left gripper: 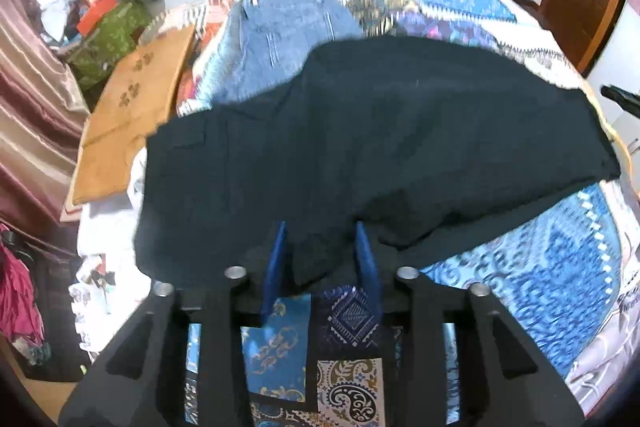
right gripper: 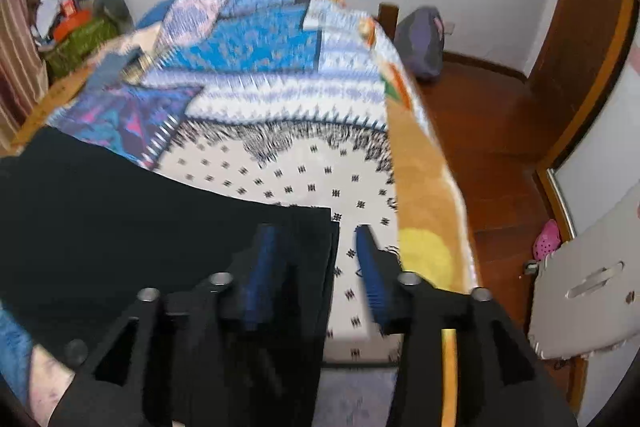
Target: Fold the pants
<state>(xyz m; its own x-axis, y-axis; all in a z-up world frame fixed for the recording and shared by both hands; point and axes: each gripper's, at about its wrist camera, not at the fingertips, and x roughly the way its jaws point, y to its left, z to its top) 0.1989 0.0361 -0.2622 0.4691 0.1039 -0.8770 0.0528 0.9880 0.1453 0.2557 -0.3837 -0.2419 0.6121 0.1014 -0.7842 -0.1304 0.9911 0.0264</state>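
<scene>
The black pants (left gripper: 380,131) are laid crosswise on the bed (right gripper: 280,179); the left gripper (left gripper: 322,255) and right gripper (right gripper: 316,259) are spread apart at their near hem.

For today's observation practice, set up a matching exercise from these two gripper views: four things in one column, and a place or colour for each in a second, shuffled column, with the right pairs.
Things
1. black pants
2. blue jeans
3. pink shoe
4. brown board

Places or colours
A. on the wooden floor, right of the bed
B. lying on the patchwork bedspread, beyond the dark garment
C. beside the bed's left edge, printed with small motifs
D. spread across the near end of the bed, an edge between the left gripper's fingers

Pairs: 1-D, 2-B, 3-A, 4-C
</scene>
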